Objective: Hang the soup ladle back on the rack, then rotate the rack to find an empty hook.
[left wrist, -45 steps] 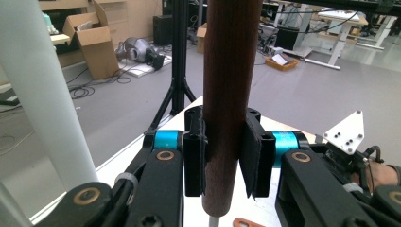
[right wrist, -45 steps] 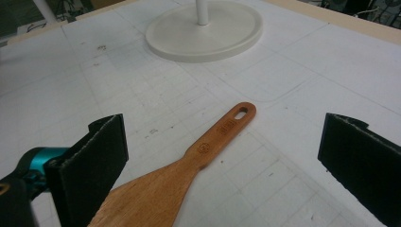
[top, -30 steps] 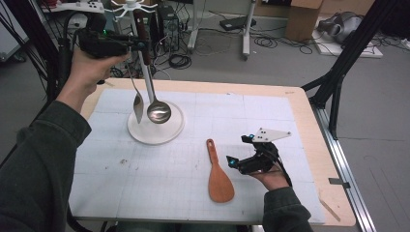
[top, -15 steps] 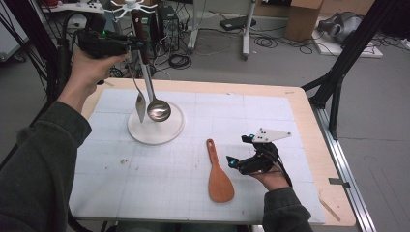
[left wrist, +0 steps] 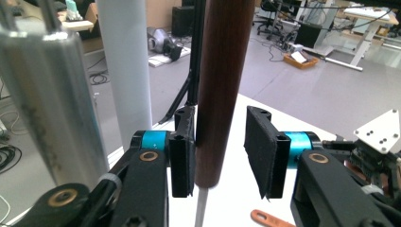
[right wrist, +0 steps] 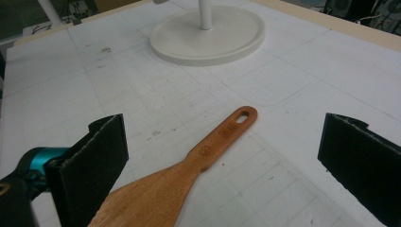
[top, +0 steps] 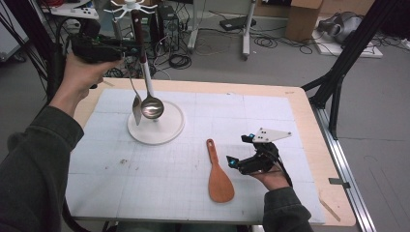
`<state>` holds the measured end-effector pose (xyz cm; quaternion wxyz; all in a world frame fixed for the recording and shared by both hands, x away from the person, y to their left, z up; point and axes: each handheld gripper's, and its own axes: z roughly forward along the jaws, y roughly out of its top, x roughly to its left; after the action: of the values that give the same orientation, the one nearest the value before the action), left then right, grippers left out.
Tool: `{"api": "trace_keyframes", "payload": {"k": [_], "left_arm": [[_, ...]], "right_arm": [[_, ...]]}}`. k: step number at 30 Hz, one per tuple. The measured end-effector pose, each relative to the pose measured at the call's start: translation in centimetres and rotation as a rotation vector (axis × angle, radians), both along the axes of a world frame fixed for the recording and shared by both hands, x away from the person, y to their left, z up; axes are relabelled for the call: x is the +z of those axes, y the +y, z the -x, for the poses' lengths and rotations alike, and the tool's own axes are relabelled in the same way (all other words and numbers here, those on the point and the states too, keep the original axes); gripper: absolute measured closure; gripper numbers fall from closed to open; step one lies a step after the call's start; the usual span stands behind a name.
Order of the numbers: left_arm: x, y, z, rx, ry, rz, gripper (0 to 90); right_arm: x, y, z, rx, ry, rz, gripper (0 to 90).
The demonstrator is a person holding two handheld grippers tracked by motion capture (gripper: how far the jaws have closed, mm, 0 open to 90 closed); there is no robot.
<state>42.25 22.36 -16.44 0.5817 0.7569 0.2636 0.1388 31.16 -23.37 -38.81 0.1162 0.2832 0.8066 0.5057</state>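
Left gripper [left wrist: 218,151], jaws just opening, loosely flanks the hanging ladle's [top: 151,106] brown handle (one pad touching). Right gripper [right wrist: 222,165] gapes over the wooden spatula [right wrist: 189,175] near the table's [top: 300,104] front edge.

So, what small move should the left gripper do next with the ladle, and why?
Probably draw the left gripper straight back from the ladle. Its fingers have just been opening: a gap shows at the right one, while the brown handle still lies against the left one. The ladle seems to hang on the white stand above the round base, so pulling away gently should avoid swinging it.
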Motion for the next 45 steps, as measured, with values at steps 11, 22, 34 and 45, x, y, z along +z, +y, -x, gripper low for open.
{"api": "trace_keyframes", "payload": {"k": [11,22,34,45], "left_arm": [[-0.5,0.4,1.0,-0.006,-0.004,-0.035,59.9],[0.5,1.4,1.9,-0.028,-0.027,0.003,77.7],[3.8,2.3,2.1,-0.009,-0.066,0.019,89.1],[6.0,2.2,1.7,0.015,-0.095,0.029,89.0]], "right_arm": [[0.0,0.1,0.0,0.0,0.002,0.001,1.4],[0.0,0.1,0.0,-0.003,0.006,-0.001,1.4],[0.0,0.1,-0.1,-0.007,0.004,-0.008,1.4],[-0.1,0.0,-0.2,-0.004,0.01,-0.017,1.4]]}}
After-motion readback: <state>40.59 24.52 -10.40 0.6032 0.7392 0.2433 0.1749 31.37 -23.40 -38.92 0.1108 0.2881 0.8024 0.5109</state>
